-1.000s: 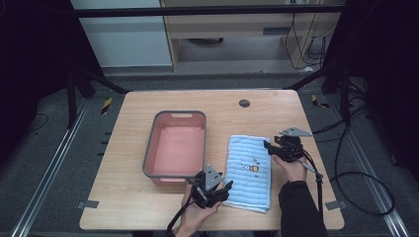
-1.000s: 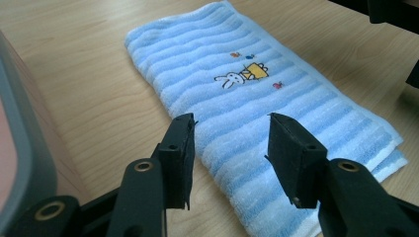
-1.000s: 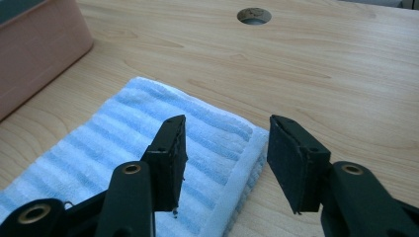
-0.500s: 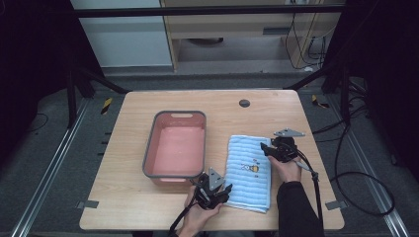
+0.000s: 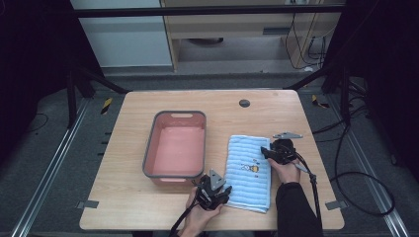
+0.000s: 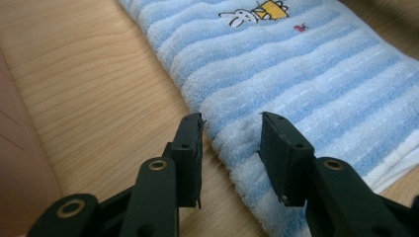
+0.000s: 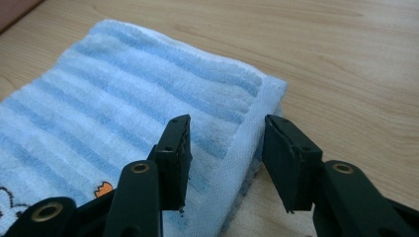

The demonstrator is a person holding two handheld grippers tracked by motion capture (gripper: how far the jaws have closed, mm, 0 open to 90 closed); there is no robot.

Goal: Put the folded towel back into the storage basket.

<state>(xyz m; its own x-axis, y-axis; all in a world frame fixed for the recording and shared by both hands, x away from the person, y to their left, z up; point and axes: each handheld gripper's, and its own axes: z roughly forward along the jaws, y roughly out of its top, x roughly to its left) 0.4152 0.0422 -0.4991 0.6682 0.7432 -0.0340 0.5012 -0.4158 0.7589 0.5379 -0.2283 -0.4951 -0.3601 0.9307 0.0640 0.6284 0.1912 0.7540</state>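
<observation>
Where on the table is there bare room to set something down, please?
Free: the far strip beyond the pink tub around the dark disc, and the table left of the tub. Crowded: between tub and blue towel, where both grippers work.

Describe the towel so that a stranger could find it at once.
On the wooden table, look right of the pink tub. The towel lies flat there between the two grippers: the sole cloth, blue-striped, with a small cartoon rabbit.

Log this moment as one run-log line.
left gripper: jaws closing astride towel edge | right gripper: jaws closing astride far corner | pink basin: empty
</observation>
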